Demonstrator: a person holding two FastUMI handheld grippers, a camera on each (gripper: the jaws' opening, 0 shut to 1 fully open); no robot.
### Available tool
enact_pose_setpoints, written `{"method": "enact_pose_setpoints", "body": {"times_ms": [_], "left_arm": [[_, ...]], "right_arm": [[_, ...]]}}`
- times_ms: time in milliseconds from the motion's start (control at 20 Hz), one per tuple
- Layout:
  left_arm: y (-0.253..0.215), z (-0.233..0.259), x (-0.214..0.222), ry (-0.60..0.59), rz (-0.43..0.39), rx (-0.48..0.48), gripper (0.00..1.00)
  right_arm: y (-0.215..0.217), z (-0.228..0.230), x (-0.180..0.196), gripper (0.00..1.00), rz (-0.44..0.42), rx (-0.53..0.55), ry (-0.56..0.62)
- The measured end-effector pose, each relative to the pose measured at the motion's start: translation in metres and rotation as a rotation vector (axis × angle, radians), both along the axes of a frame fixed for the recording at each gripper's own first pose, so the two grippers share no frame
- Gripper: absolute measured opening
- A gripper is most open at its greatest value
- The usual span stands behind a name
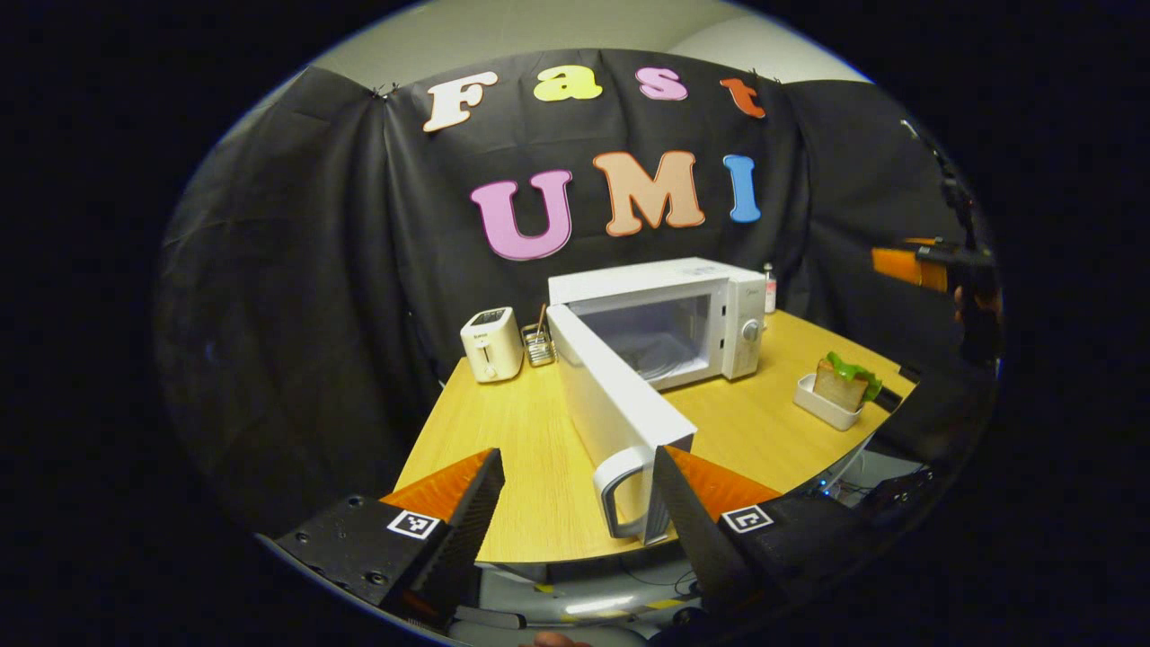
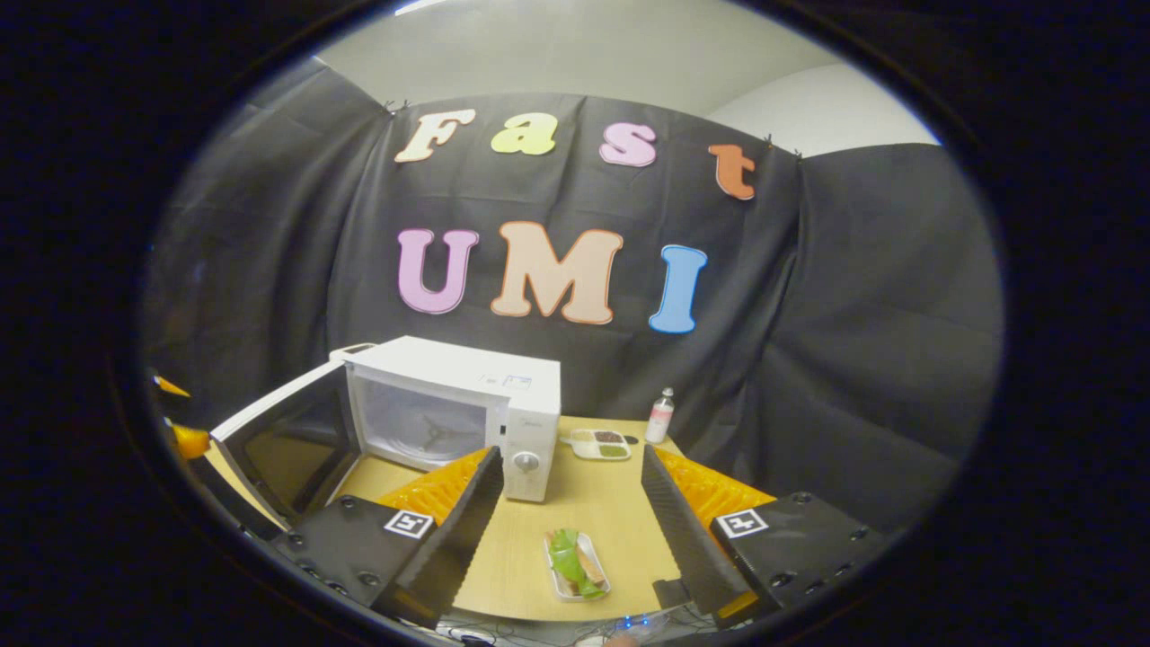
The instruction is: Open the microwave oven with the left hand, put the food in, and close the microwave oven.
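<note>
On the wooden table (image 1: 539,449) our microwave (image 1: 665,314) door (image 1: 611,404) stands open with our left gripper (image 1: 575,490) spread beside its handle (image 1: 620,490), while our right gripper (image 2: 568,490) hovers agape above the sandwich tray (image 2: 575,566) near the front edge, where a careless grasp could tip it off.

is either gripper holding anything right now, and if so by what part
Nothing is held. The left gripper is open beside the microwave door handle without clamping it; the right gripper is open above the sandwich tray.
</note>
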State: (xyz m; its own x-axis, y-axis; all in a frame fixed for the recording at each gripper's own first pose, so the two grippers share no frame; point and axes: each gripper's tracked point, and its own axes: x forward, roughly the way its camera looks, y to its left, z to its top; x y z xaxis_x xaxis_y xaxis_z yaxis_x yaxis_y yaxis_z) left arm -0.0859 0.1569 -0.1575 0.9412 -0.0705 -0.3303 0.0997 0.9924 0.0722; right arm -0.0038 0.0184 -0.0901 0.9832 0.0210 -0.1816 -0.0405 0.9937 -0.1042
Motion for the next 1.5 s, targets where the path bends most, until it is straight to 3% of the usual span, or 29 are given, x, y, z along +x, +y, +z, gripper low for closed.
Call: {"method": "enact_pose_setpoints", "body": {"times_ms": [250, 500, 700, 800, 900, 1000, 1150, 1200, 1250, 1300, 1400, 1500], "left_arm": [[-0.001, 0.093, 0.035, -0.211, 0.059, -0.036, 1.00], [-0.013, 0.142, 0.066, -0.295, 0.101, -0.124, 0.97], [-0.027, 0.162, 0.080, -0.340, 0.097, -0.148, 1.00], [-0.029, 0.165, 0.084, -0.335, 0.105, -0.127, 0.97], [-0.028, 0.166, 0.086, -0.331, 0.119, -0.099, 1.00], [-0.034, 0.170, 0.090, -0.338, 0.112, -0.088, 0.96], [-0.039, 0.173, 0.096, -0.334, 0.106, -0.085, 1.00], [-0.040, 0.174, 0.098, -0.334, 0.106, -0.087, 0.96], [-0.040, 0.173, 0.099, -0.332, 0.105, -0.084, 0.96], [-0.040, 0.170, 0.101, -0.326, 0.103, -0.077, 1.00], [-0.035, 0.171, 0.105, -0.326, 0.107, -0.063, 0.97], [-0.033, 0.172, 0.110, -0.334, 0.109, -0.059, 0.97]], "right_arm": [[-0.013, -0.057, 0.013, 0.98, 0.000, 0.028, 0.114], [-0.022, -0.113, 0.022, 0.98, 0.028, -0.035, 0.194], [-0.024, -0.167, 0.028, 0.98, 0.046, -0.026, 0.281], [-0.028, -0.192, 0.030, 0.98, 0.035, -0.006, 0.330], [-0.030, -0.215, 0.033, 0.98, 0.029, 0.008, 0.373], [-0.034, -0.233, 0.037, 0.98, 0.021, 0.004, 0.403], [-0.037, -0.250, 0.042, 0.99, 0.008, 0.013, 0.439], [-0.037, -0.252, 0.043, 0.97, 0.005, 0.020, 0.446], [-0.036, -0.255, 0.044, 0.90, 0.006, 0.030, 0.456], [-0.037, -0.262, 0.046, 0.90, -0.002, 0.027, 0.463], [-0.034, -0.263, 0.044, 0.67, 0.005, 0.033, 0.479], [-0.030, -0.270, 0.042, 0.56, 0.026, 0.035, 0.508]]}}
